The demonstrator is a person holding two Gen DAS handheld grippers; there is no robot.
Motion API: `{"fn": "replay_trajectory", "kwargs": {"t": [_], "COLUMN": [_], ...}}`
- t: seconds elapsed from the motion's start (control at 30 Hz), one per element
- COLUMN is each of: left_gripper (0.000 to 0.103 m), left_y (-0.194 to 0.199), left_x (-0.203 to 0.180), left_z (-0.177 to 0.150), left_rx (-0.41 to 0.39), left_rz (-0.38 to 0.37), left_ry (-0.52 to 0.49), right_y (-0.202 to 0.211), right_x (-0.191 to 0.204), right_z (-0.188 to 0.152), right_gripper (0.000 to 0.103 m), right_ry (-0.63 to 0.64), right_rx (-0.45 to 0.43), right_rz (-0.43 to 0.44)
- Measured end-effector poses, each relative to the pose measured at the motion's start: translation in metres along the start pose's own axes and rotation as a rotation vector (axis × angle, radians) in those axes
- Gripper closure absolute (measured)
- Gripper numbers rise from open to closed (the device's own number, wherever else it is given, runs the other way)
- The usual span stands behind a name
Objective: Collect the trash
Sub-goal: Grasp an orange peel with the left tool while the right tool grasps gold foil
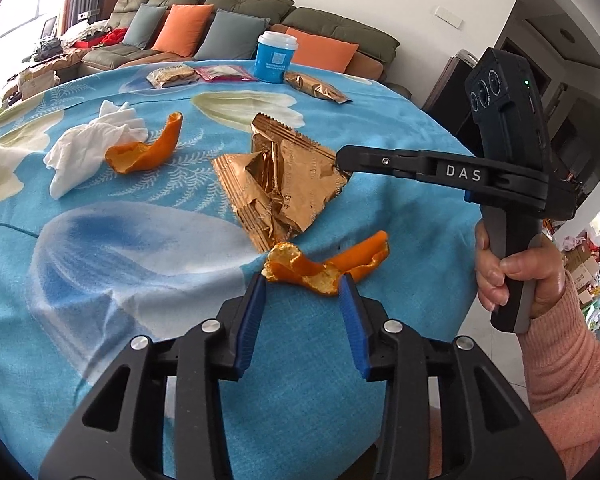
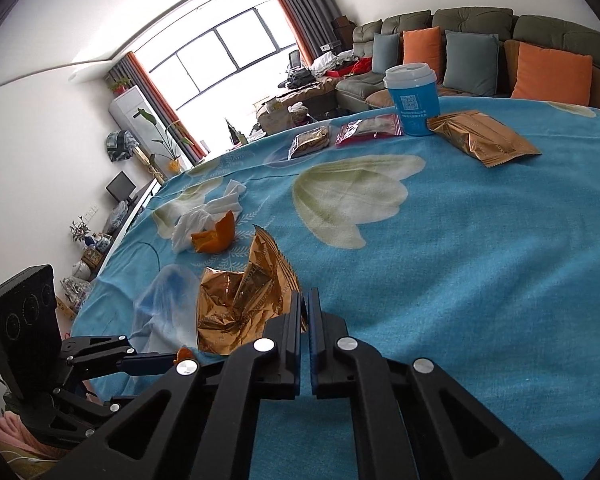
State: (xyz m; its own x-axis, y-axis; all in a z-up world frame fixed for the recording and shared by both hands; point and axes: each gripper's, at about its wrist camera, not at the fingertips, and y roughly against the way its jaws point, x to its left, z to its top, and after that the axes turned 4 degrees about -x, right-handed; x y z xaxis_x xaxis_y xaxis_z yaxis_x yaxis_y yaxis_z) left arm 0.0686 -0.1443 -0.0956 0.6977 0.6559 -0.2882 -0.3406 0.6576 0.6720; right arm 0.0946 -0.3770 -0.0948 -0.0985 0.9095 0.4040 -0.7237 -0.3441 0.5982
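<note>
On the desk (image 1: pixel 100 272): nearly all the trash is spread over the blue cloth; no bin shows in either view.
Right tongs (image 2: pixel 305 300): your jaws are pinched shut on the near edge of the crumpled gold wrapper (image 1: pixel 276 184), which rests on the cloth.
Left tongs (image 1: pixel 303 284): partly spread, the near peel (image 1: pixel 324 268) at their tips, not gripped.
Left to collect: tissue (image 1: pixel 88 148) touching the far peel (image 1: pixel 148 152), well apart from you.
Far edge: cup (image 1: pixel 274 58), gold packet (image 1: pixel 316 88) and two snack packs (image 1: pixel 196 74); sealed or empty, you cannot tell.
Progress: early, I judge; one piece gripped, nothing binned.
</note>
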Motion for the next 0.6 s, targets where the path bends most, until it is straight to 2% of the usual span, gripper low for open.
{"fn": "replay_trajectory", "kwargs": {"t": [0.07, 0.13, 0.23, 0.27, 0.33, 0.4, 0.43, 0.47, 0.5, 0.53, 0.6], "left_gripper": [0.069, 0.079, 0.084, 0.095, 0.097, 0.101, 0.102, 0.102, 0.102, 0.102, 0.102], "left_y": [-0.004, -0.007, -0.006, -0.006, -0.005, -0.005, -0.005, -0.004, -0.004, -0.002, 0.001], "left_x": [-0.001, 0.001, 0.004, 0.004, 0.005, 0.006, 0.006, 0.007, 0.008, 0.009, 0.009], "left_z": [0.004, 0.006, 0.005, 0.005, 0.004, 0.004, 0.004, 0.004, 0.003, 0.003, 0.002], "left_rx": [0.004, 0.011, 0.004, 0.001, 0.003, 0.002, 0.002, 0.002, 0.0, -0.004, -0.013], "left_rz": [0.006, 0.015, 0.011, 0.013, 0.008, 0.01, 0.013, 0.011, 0.01, 0.011, 0.012], "left_ry": [0.004, 0.019, 0.031, 0.029, 0.031, 0.027, 0.028, 0.033, 0.037, 0.039, 0.04], "right_y": [-0.002, -0.007, -0.015, -0.016, -0.019, -0.021, -0.022, -0.023, -0.024, -0.025, -0.025], "right_x": [-0.001, -0.001, 0.001, 0.002, 0.002, 0.004, 0.005, 0.007, 0.009, 0.01, 0.012], "right_z": [-0.001, -0.003, -0.005, -0.006, -0.004, -0.004, -0.005, -0.005, -0.006, -0.007, -0.007], "right_gripper": [0.1, 0.095, 0.075, 0.074, 0.074, 0.074, 0.079, 0.09, 0.096, 0.099, 0.1], "right_ry": [-0.006, -0.014, -0.009, -0.008, -0.013, -0.007, 0.001, 0.011, 0.019, 0.024, 0.027], "right_rx": [0.009, 0.043, 0.069, 0.073, 0.079, 0.085, 0.089, 0.094, 0.101, 0.103, 0.098], "right_rz": [0.007, 0.035, 0.046, 0.051, 0.068, 0.076, 0.074, 0.074, 0.074, 0.069, 0.079]}}
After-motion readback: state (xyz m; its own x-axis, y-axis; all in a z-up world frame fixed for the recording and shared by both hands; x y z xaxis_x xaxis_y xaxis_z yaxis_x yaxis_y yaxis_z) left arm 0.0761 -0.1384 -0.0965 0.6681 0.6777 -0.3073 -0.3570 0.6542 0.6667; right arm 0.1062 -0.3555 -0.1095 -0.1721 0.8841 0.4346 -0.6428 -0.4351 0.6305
